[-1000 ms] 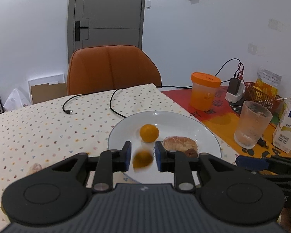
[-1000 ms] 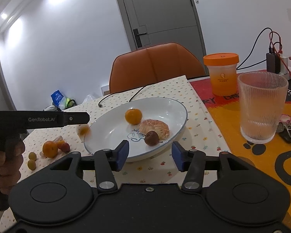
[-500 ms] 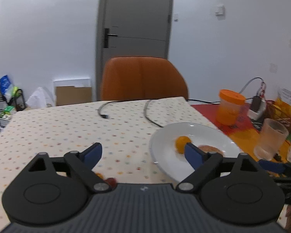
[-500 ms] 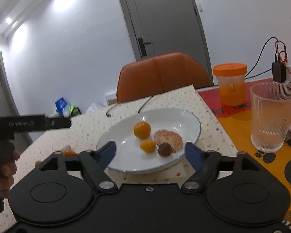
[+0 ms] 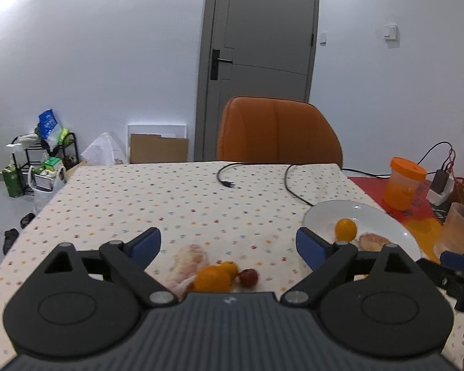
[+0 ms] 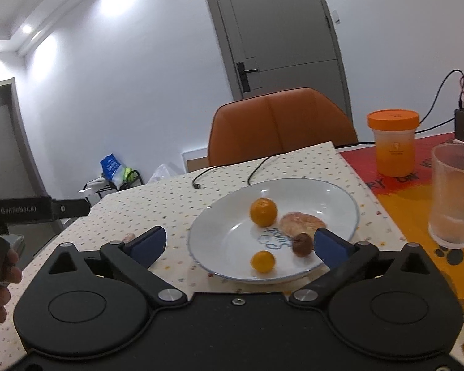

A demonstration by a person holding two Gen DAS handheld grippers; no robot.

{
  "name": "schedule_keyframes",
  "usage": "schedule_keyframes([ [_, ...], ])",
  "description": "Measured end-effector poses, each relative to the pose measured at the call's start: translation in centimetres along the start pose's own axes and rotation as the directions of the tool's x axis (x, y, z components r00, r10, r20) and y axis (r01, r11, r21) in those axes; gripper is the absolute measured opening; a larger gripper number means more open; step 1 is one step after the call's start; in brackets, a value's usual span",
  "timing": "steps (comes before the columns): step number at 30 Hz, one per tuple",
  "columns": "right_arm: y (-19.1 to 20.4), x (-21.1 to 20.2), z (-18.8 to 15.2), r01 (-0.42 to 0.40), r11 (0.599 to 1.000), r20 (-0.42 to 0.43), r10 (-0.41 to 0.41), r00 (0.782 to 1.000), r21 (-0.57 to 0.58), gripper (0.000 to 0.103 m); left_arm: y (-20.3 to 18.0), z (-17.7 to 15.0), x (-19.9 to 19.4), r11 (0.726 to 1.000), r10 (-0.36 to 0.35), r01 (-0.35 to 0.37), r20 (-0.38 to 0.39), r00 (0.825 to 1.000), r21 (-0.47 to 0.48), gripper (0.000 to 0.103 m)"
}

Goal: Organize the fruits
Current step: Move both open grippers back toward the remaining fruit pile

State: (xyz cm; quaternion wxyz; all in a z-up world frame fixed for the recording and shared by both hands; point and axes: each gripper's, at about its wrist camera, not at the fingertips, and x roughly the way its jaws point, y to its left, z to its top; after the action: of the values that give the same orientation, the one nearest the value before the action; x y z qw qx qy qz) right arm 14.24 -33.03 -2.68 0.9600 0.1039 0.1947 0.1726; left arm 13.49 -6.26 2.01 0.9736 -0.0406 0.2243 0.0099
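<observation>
Left wrist view: your left gripper (image 5: 228, 244) has its jaws spread wide and empty, and the loose fruits lie on the table (image 5: 139, 204) directly ahead and low between them: an orange (image 5: 212, 278) nearest the gripper body, a smaller orange fruit (image 5: 229, 267) touching it behind, a small red fruit (image 5: 249, 277) just to its right, and a pale peeled piece (image 5: 191, 259) to its left. The cluster's long axis runs roughly across the jaw opening, so a straight descent meets the orange first. The plate (image 5: 386, 225) lies to your right, beyond the right jaw. Right wrist view: your right gripper (image 6: 240, 242) is likewise spread and empty, facing the plate, which holds an orange (image 6: 263, 212), a small orange fruit (image 6: 263, 261), a brown fruit (image 6: 302, 244) and a peeled piece (image 6: 302, 223). The left gripper body shows at the far left edge. Judged from this, your left hand is the nearer to the fruits outside the plate.
</observation>
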Motion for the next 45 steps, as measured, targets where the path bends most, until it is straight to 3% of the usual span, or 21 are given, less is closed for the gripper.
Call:
schedule_keyframes([
  [14, 4.5, 0.9, 0.4, -0.091, 0.992, -0.021, 0.089, 0.996, -0.083, 0.103, 3.8, -2.3, -2.1, 0.997, 0.059, -0.059, 0.012, 0.998, -0.048, 0.093],
  [26, 7.0, 1.8, 0.2, -0.143, 0.987, -0.079, 0.137, 0.987, -0.074, 0.103, 6.6, -4.0, -2.8, 0.990, 0.083, -0.083, 0.003, 0.997, -0.115, 0.093],
  [39, 10.5, 3.0, -0.5, -0.159, 0.978, -0.125, 0.142, 0.982, -0.136, 0.103, 10.1, -5.7, -3.2, 0.981, 0.087, -0.089, -0.022, 0.996, -0.173, 0.091],
  [42, 11.4, 3.2, -0.7, -0.175, 0.974, -0.130, 0.157, 0.979, -0.142, 0.102, 11.0, -6.1, -3.3, 0.976, 0.073, -0.077, -0.026, 0.997, -0.204, 0.091],
  [45, 12.5, 3.8, -1.1, -0.189, 0.969, -0.159, 0.163, 0.974, -0.160, 0.095, 11.5, -6.6, -3.3, 0.976, 0.077, -0.081, -0.026, 0.997, -0.202, 0.090],
])
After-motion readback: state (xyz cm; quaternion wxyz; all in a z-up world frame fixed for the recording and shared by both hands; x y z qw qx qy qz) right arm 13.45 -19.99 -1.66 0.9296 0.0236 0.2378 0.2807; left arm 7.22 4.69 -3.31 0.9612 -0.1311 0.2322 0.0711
